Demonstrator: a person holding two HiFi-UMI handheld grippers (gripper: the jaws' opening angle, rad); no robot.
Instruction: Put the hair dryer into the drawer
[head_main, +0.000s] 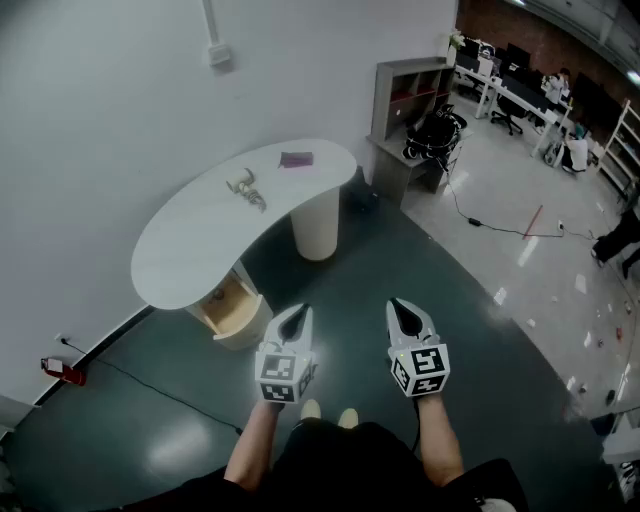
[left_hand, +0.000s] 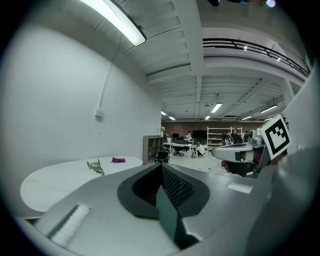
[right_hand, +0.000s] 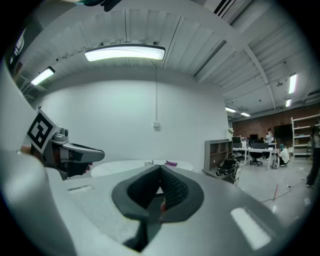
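Note:
A pale hair dryer (head_main: 245, 187) with its cord lies on the white curved table (head_main: 190, 250), near a small purple item (head_main: 296, 159). Under the table's near end a light wooden drawer (head_main: 229, 304) stands pulled open. Both grippers hover over the dark floor, short of the table. My left gripper (head_main: 298, 316) is shut and empty, close to the drawer's right side. My right gripper (head_main: 402, 308) is shut and empty, further right. The left gripper view shows the left gripper (left_hand: 161, 167), the hair dryer (left_hand: 94, 164) and the purple item (left_hand: 118, 160) beyond. The right gripper (right_hand: 160, 169) points level at the table.
The table's round pedestal (head_main: 318, 222) stands behind the drawer. A grey shelf unit (head_main: 405, 110) and a black cart (head_main: 435, 133) sit at the back right. A cable (head_main: 490, 224) runs over the light floor. A red object (head_main: 62, 370) lies by the left wall.

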